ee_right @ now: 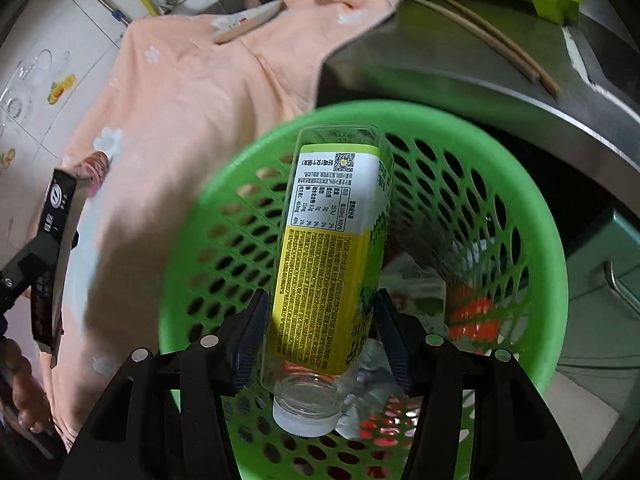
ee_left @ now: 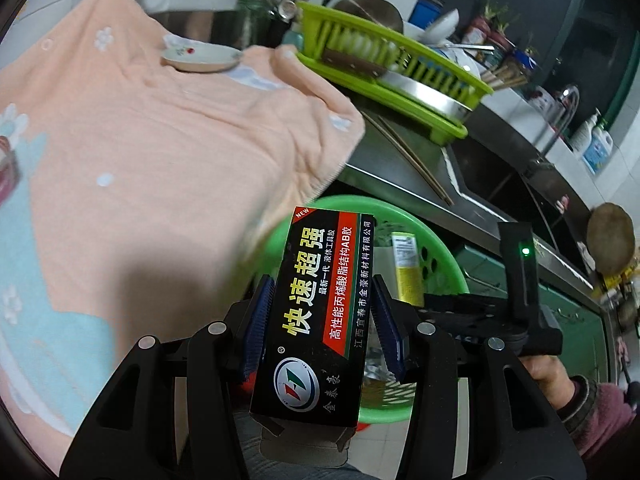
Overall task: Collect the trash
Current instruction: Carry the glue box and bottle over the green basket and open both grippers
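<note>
My left gripper [ee_left: 322,320] is shut on a black glue box [ee_left: 320,316] with yellow Chinese lettering, held above the rim of a green plastic basket [ee_left: 444,248]. My right gripper [ee_right: 320,334] is shut on an empty clear bottle [ee_right: 332,264] with a yellow and white label, cap toward me, held over the green basket [ee_right: 500,184]. The basket holds crumpled wrappers and an orange-red packet [ee_right: 474,318]. The bottle [ee_left: 406,264] and the right gripper show in the left wrist view; the glue box [ee_right: 54,256] shows at the left of the right wrist view.
A peach towel [ee_left: 140,152] with a small plate [ee_left: 200,58] covers the counter on the left. A steel counter [ee_right: 460,68] carries chopsticks [ee_right: 492,40] and a green dish rack [ee_left: 384,60]. A sink and tap [ee_left: 560,120] lie beyond.
</note>
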Available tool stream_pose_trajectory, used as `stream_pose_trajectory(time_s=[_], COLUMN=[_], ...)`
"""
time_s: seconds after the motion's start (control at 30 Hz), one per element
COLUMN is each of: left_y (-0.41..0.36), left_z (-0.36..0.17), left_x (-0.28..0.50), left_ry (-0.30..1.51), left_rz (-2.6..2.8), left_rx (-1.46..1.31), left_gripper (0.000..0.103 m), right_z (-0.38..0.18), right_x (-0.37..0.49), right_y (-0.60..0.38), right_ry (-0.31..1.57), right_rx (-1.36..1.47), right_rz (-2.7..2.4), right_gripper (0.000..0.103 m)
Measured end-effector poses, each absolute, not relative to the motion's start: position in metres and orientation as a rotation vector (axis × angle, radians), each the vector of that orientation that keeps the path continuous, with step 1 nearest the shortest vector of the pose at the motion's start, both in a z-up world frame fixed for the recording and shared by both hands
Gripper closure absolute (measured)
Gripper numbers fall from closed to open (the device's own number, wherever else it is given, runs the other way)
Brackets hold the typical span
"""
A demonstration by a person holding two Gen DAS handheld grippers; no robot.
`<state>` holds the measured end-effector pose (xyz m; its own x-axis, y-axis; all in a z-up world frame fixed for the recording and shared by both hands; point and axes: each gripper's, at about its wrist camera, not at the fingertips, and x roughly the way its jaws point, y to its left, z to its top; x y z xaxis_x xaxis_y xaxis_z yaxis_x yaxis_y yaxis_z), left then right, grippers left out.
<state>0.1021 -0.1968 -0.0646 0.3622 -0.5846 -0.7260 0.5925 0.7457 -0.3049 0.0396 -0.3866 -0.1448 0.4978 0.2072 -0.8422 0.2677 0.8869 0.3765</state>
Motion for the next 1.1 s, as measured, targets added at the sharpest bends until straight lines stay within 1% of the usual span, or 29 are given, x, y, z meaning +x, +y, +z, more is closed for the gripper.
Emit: stream_pose_trajectory(time_s=[0.27, 0.63, 0.67, 0.7, 0.77, 0.97, 1.1], left_y=[-0.227, -0.247, -0.247, -0.248, -0.248, -0.241, -0.227], left_z=[-0.081, -0.114, -0.116, -0.117, -0.117, -0.113, -0.105], left_x=[0.101, 0.106, 0.106, 0.106, 0.106, 0.104, 0.105], left_ry=[0.972, 1.061, 1.066, 1.067, 1.064, 1.057, 1.039], left_rz=[-0.782, -0.76, -0.76, -0.757, -0.754, -0.758, -0.747], left_rx=[0.024, 0.023, 0.024, 0.027, 0.029, 0.022, 0.004], left_gripper=[0.055, 0.053, 0.05, 0.046, 0.042, 0.04, 0.039], right_z=[-0.141, -0.132, -0.131, -0.131, -0.131, -0.127, -0.118], right_x=[0.028, 0.003, 0.003, 0.002, 0.001, -0.001, 0.003], right_y=[-0.397, -0.411, -0.411, -0.411, -0.411, -0.409, -0.401], right_ry=[1.045, 0.989, 0.987, 0.985, 0.981, 0.972, 0.963], right_rx=[0.49, 0.529, 0.529, 0.53, 0.534, 0.537, 0.515], right_rz=[-0.055, -0.065, -0.066, -0.067, -0.066, -0.063, -0.046], right_gripper=[0.049, 0.042, 0.041, 0.04, 0.039, 0.039, 0.035])
